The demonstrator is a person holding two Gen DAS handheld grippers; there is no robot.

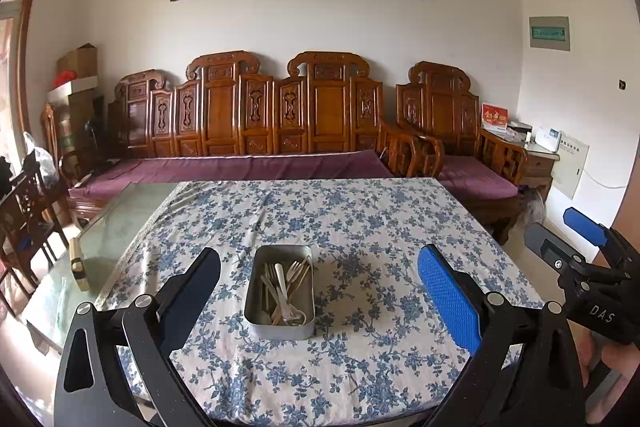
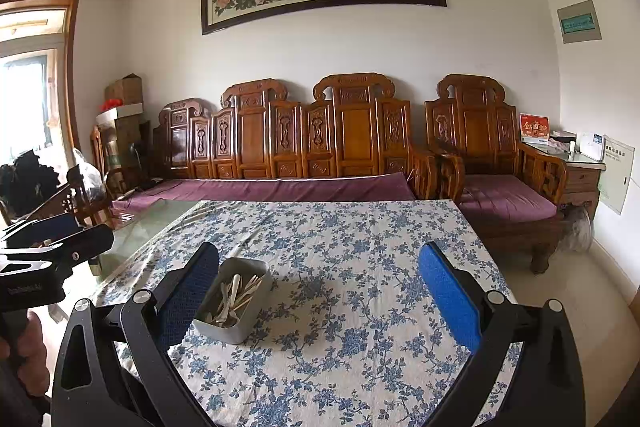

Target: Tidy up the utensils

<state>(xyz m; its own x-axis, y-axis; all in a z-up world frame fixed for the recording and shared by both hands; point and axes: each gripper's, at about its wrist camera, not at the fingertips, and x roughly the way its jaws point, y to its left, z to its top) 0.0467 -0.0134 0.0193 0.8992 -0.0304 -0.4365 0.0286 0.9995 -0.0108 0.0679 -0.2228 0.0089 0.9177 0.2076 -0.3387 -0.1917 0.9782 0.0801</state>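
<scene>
A rectangular metal tin (image 1: 280,323) stands on the flowered tablecloth, and in it lie several wooden and white plastic utensils (image 1: 285,285): forks, spoons and sticks. My left gripper (image 1: 320,281) hangs above the table's near side, open, its fingers wide on either side of the tin with nothing between them. My right gripper (image 2: 320,281) is open too and holds nothing; in its view the tin (image 2: 234,327) sits just right of its left finger. The right gripper (image 1: 576,239) also shows at the right edge of the left wrist view, and the left gripper (image 2: 52,239) at the left edge of the right wrist view.
The blue-flowered cloth (image 1: 360,227) covers most of a glass-topped table; bare glass (image 1: 116,223) shows at the left, with a small wooden block (image 1: 78,265) on it. A carved wooden sofa (image 1: 260,115) with purple cushions lies beyond the far edge. Wooden chairs (image 1: 24,211) stand at the left.
</scene>
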